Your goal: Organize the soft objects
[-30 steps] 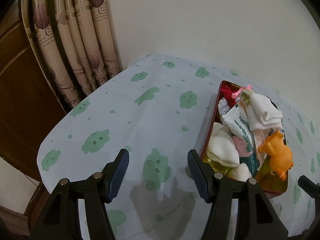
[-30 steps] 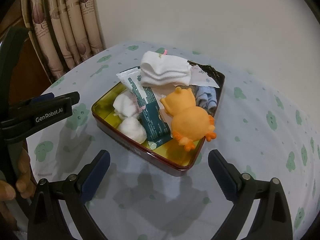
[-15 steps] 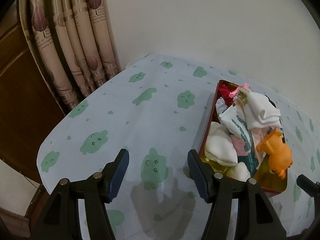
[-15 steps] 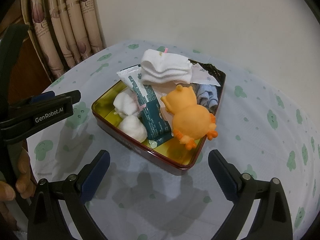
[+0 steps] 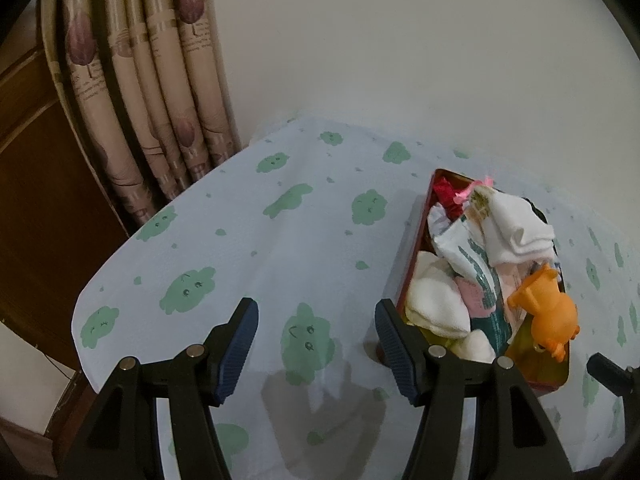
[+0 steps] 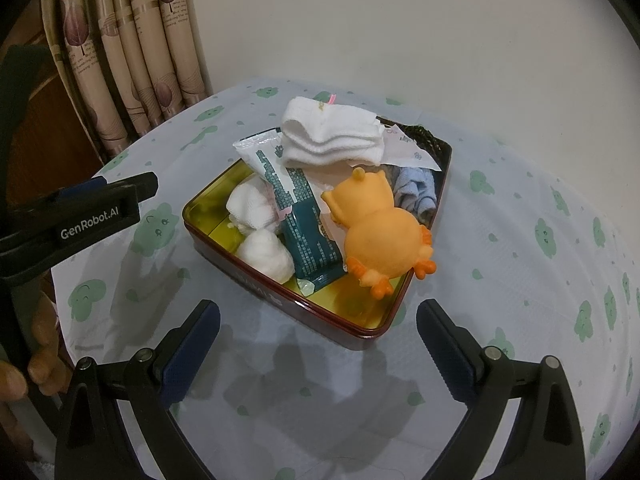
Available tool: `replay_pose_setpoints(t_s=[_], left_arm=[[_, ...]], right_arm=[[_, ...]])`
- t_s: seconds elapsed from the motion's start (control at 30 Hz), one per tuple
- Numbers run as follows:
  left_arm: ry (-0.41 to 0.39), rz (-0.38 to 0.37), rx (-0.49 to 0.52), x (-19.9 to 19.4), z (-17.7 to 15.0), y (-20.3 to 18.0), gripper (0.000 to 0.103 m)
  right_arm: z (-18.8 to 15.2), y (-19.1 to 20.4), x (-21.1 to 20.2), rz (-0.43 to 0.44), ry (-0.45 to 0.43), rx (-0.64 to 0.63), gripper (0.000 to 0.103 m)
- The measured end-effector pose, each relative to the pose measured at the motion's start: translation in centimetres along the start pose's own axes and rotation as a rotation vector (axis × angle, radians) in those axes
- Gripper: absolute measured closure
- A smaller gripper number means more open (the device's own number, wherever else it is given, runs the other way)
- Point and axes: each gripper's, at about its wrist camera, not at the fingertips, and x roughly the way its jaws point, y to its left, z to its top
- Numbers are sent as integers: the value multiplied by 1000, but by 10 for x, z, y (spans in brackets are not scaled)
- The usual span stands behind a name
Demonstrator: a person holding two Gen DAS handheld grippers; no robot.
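Note:
A dark red tin [image 6: 320,312] with a gold inside sits on the table, filled with soft things. An orange toy chick [image 6: 380,228] lies at its near right, a folded white cloth [image 6: 332,136] on top at the back, two white balls [image 6: 266,254] at the left, a teal packet [image 6: 308,220] in the middle, and a blue cloth [image 6: 416,192] at the right. My right gripper [image 6: 318,340] stands open just in front of the tin, empty. My left gripper [image 5: 316,332] is open and empty over the tablecloth, left of the tin [image 5: 400,280].
The table wears a pale blue cloth with green cloud faces [image 5: 240,240]. Rolled beige paper tubes [image 5: 160,100] lean by the wall at the back left, next to dark wood [image 5: 40,200]. A hand [image 6: 24,360] holds the left gripper's body [image 6: 80,216].
Both views have drifted slightly; the tin sits a little farther right in the left wrist view. Both grippers stay open and nothing in the tin has moved.

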Motion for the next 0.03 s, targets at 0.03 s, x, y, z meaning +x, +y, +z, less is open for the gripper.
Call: replay_pose_setpoints(t_s=[0.03], left_arm=[[3, 0, 3, -1, 0, -1, 41]], right_arm=[[0, 0, 0, -2, 0, -1, 6]])
